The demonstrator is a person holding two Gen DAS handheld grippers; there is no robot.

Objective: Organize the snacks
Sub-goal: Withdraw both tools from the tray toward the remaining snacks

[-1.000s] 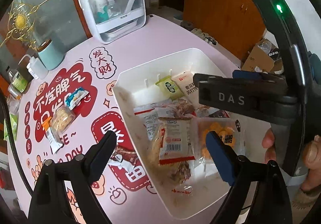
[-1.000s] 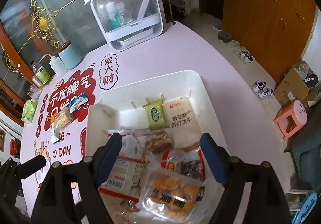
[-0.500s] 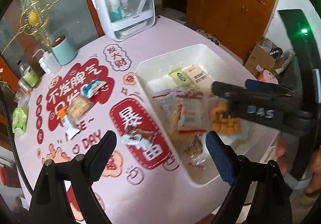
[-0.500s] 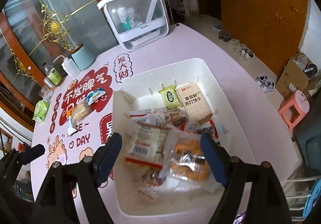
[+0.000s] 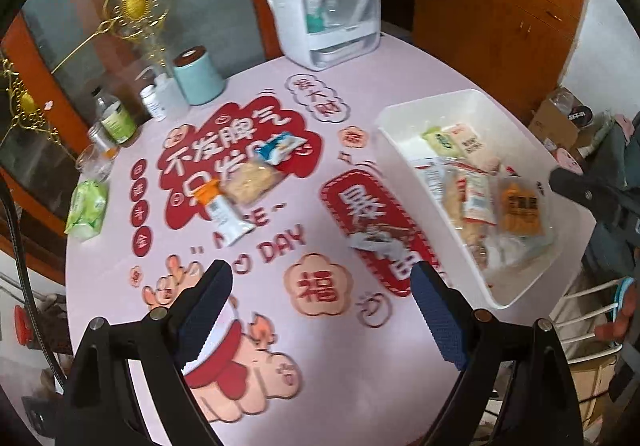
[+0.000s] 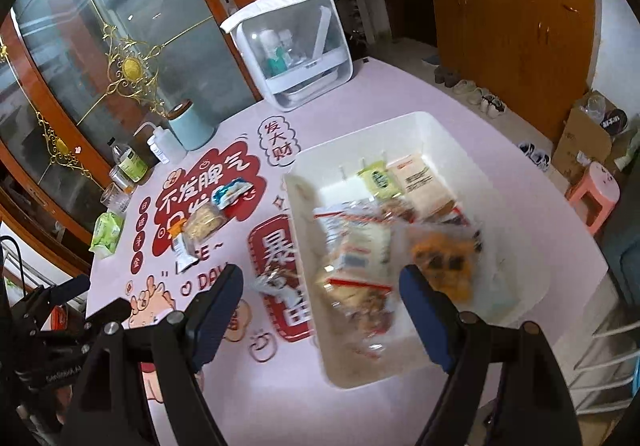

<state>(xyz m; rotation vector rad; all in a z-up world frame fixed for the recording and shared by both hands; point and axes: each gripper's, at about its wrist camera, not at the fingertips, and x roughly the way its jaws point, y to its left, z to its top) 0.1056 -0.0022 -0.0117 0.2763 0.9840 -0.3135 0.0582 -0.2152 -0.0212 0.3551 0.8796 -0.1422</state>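
Left wrist view: my left hand-held gripper (image 5: 320, 310) stands wide and empty above the counter (image 5: 400, 86). 4 loose snacks lie outside the white bin (image 5: 404, 150): a blue packet (image 5: 280, 150), a cracker pack (image 5: 250, 182), an orange-topped bar (image 5: 222, 212) and a crumpled wrapper (image 5: 376, 242) just beside the bin wall. I judge these are next for collection.

Right wrist view: my right hand-held gripper (image 6: 320, 302) is wide, holding nothing, over the bin's (image 6: 360, 142) near edge. Sorted packs (image 6: 360, 250) pile inside, blurred.
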